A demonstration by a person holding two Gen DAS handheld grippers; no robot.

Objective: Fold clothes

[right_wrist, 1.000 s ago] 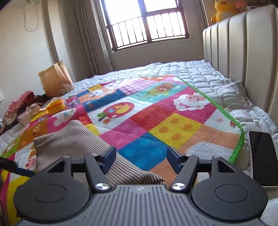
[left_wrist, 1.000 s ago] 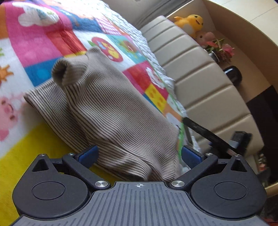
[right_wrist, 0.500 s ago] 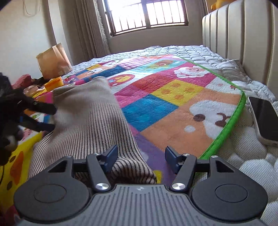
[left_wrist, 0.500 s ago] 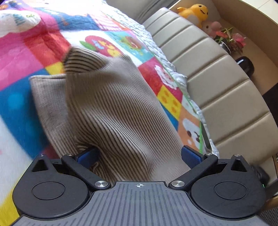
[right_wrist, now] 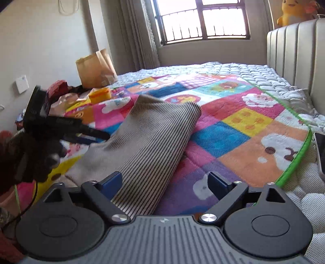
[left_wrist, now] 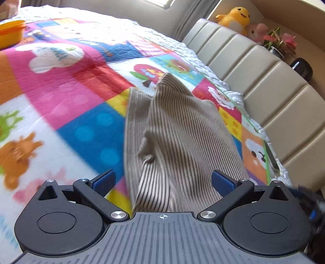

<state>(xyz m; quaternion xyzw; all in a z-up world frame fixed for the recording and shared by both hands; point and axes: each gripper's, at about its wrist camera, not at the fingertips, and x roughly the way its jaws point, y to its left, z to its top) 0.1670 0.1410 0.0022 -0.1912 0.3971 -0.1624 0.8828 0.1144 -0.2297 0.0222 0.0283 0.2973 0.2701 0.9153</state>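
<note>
A beige garment with thin dark stripes (left_wrist: 182,138) lies folded on the colourful patchwork quilt (left_wrist: 67,85). My left gripper (left_wrist: 162,180) is open, its blue pads (left_wrist: 105,179) wide apart, with the garment's near end lying between them. The garment also shows in the right wrist view (right_wrist: 154,138), running from the left pad away across the quilt (right_wrist: 239,130). My right gripper (right_wrist: 165,181) is open, the garment's near edge beside its left pad (right_wrist: 112,182). The left gripper (right_wrist: 89,135) appears there at the left, its tips at the garment's left side.
A padded beige headboard (left_wrist: 264,85) runs along the right, with a yellow plush toy (left_wrist: 235,18) and flowers (left_wrist: 280,40) on the shelf above. A phone (right_wrist: 321,154) lies at the bed's right edge. An orange box (right_wrist: 100,94), a paper bag (right_wrist: 95,69) and clutter sit far left.
Both grippers have pulled back and risen, still open. The garment now lies narrower and flatter on the quilt, stretched away from me.
</note>
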